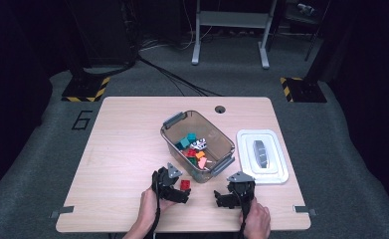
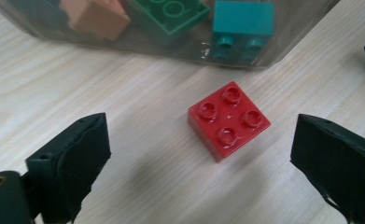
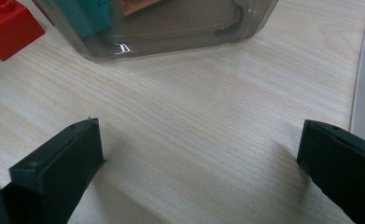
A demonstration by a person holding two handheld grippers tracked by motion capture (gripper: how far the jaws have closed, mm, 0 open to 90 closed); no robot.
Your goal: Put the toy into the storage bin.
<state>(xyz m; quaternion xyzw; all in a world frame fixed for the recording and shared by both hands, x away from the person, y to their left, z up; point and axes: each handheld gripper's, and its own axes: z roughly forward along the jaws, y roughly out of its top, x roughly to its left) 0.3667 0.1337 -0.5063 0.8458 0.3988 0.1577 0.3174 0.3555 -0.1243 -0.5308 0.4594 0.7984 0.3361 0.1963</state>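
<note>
A red four-stud brick lies flat on the wooden table, just in front of the clear bin. My left gripper hovers low over it and is open; in the left gripper view the red brick lies between and slightly ahead of the two black pads, touching neither. My right gripper sits to the right near the table's front edge, open over bare wood, with nothing between its jaws. The red brick shows at the top left of the right gripper view.
The clear bin holds several bricks, among them a teal one, a green one and an orange one. Its white lid lies flat to the right of the bin. A cable hole sits near the table's far edge.
</note>
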